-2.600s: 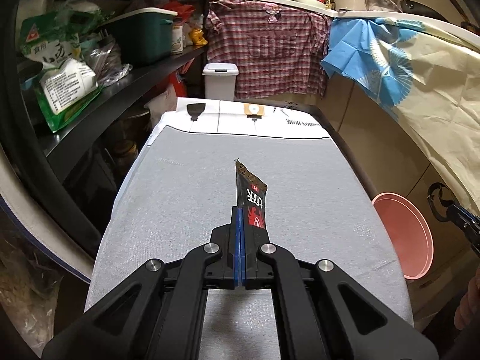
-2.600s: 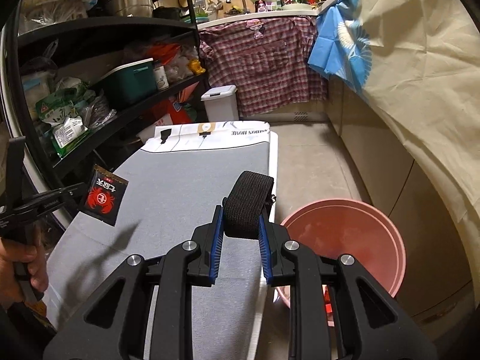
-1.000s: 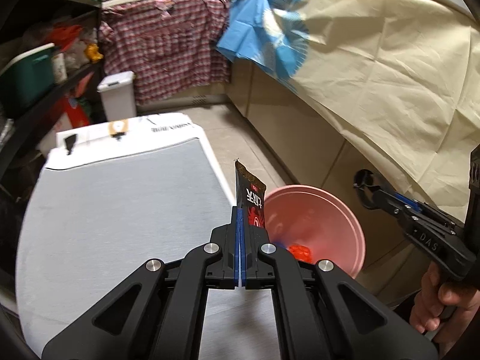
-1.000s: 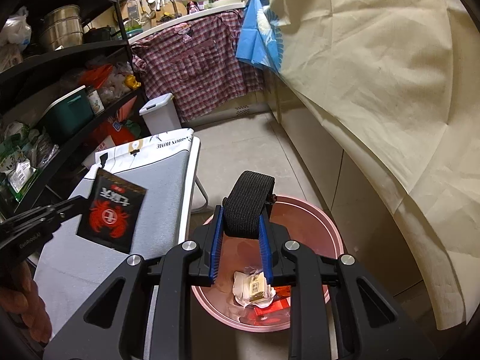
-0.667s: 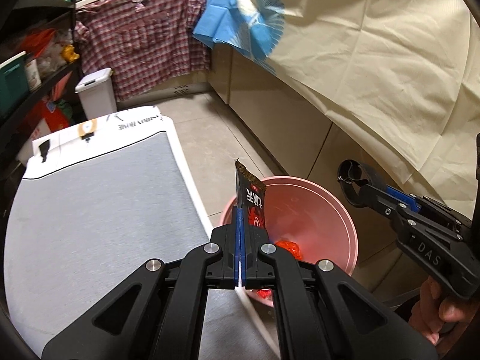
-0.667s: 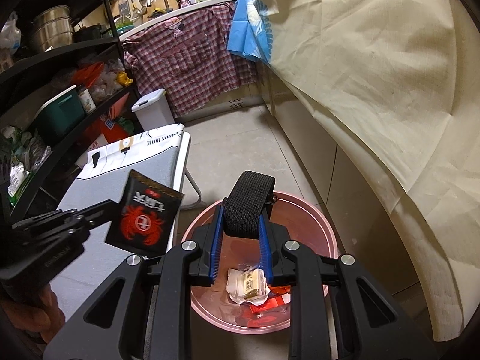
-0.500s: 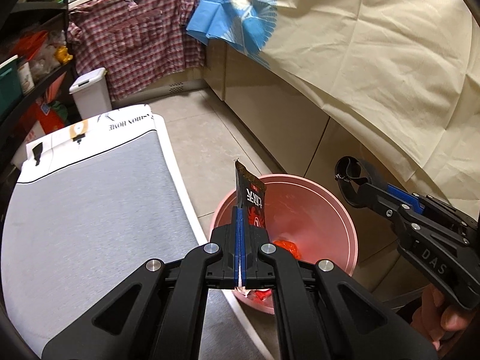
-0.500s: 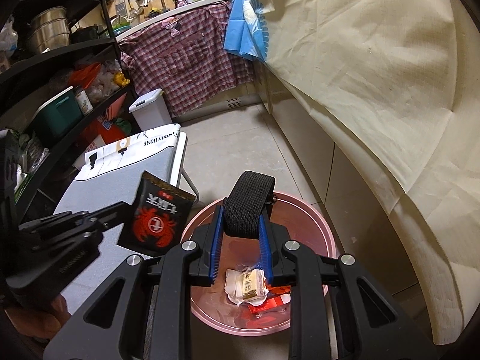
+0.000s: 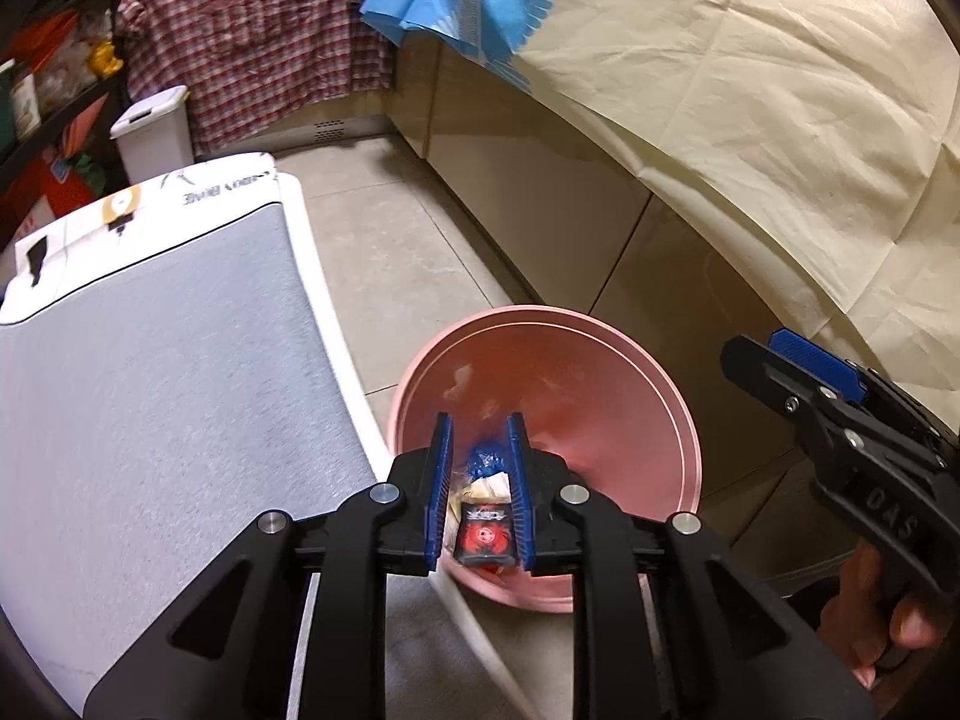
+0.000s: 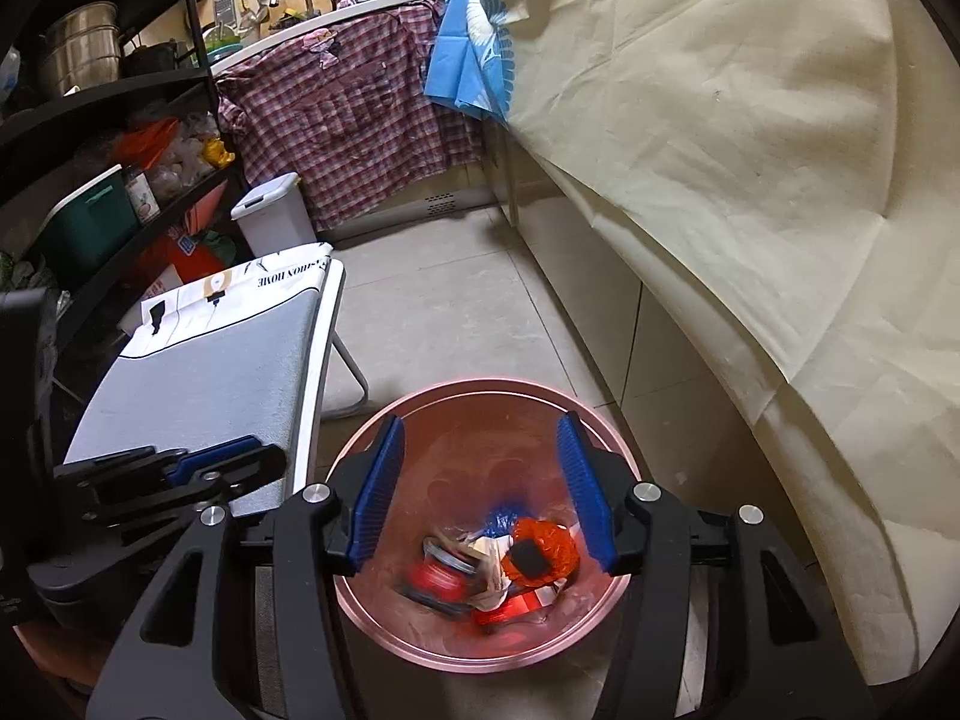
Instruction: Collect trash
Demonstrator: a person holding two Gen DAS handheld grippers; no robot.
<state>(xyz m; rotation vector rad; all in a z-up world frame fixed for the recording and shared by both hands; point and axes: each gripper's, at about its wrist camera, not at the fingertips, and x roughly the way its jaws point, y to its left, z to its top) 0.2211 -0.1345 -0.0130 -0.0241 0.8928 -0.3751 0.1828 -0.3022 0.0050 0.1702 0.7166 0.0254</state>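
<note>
Trash is lying in the pink bin, which is standing on the tiled floor just beside the grey padded board. Going left to right: the left gripper is hovering over the bin's near rim, its jaws having just been opening, released, and the flat black packet with a red crab print is showing between them, loose down in the bin. The right gripper is hanging above the bin's middle, jaws having just been opening wide, holding nothing; a crinkled red wrapper, blue foil and pale paper are lying heaped below. Dropping looks finished; next, I judge, both grippers are needing to swing back toward the board for more litter.
</note>
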